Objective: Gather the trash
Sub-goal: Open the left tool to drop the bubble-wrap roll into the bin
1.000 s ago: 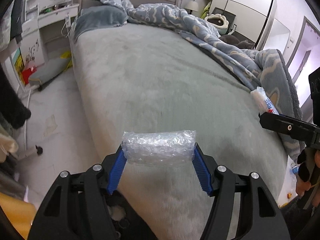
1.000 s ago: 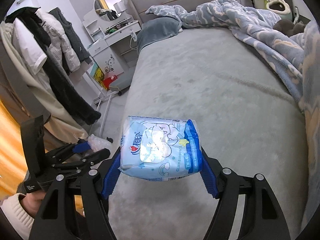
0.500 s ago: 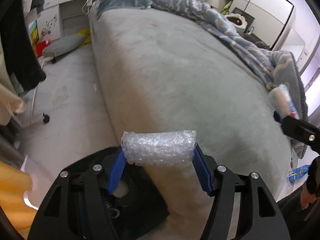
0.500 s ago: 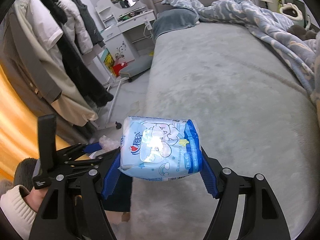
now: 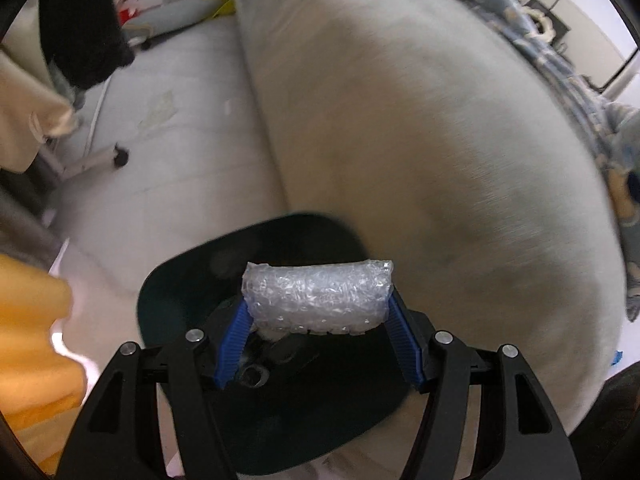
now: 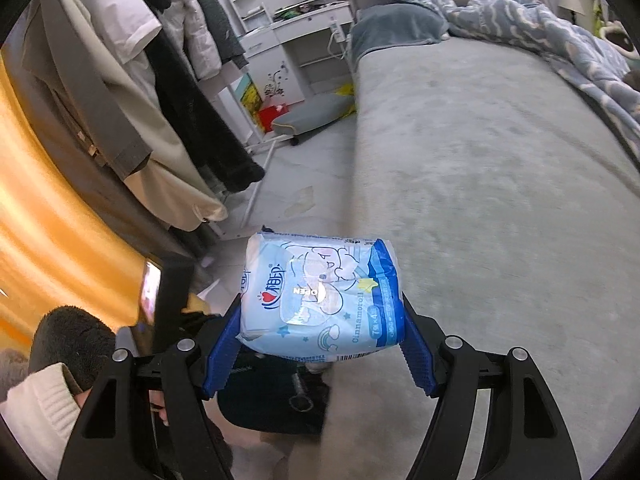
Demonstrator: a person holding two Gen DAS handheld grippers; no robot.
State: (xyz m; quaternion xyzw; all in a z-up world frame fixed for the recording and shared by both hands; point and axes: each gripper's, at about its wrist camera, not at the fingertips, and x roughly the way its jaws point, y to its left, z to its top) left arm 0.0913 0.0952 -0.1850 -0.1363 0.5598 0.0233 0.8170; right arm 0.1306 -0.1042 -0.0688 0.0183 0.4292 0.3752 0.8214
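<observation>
My left gripper (image 5: 318, 320) is shut on a roll of clear bubble wrap (image 5: 316, 298) and holds it right above a black bin (image 5: 180, 288) that stands on the floor by the bed's corner. Some dark trash lies inside the bin. My right gripper (image 6: 320, 344) is shut on a light blue tissue pack (image 6: 320, 300) with a cartoon print, held over the bed's edge. The black bin (image 6: 272, 404) shows below the pack in the right wrist view. Part of the left gripper's handle (image 6: 172, 292) and the hand holding it show at lower left there.
A grey bed (image 6: 500, 180) fills the right side, with a blue patterned blanket (image 6: 560, 32) at its far side. Coats hang on a rack (image 6: 172, 92) at left. A white dresser (image 6: 288, 40) and a floor cushion (image 6: 316, 114) stand beyond. An orange curtain (image 5: 32, 340) hangs at left.
Both grippers have pulled back from the bed and tipped down towards the floor. The black bin has come into view under the left gripper. Both grips are unchanged.
</observation>
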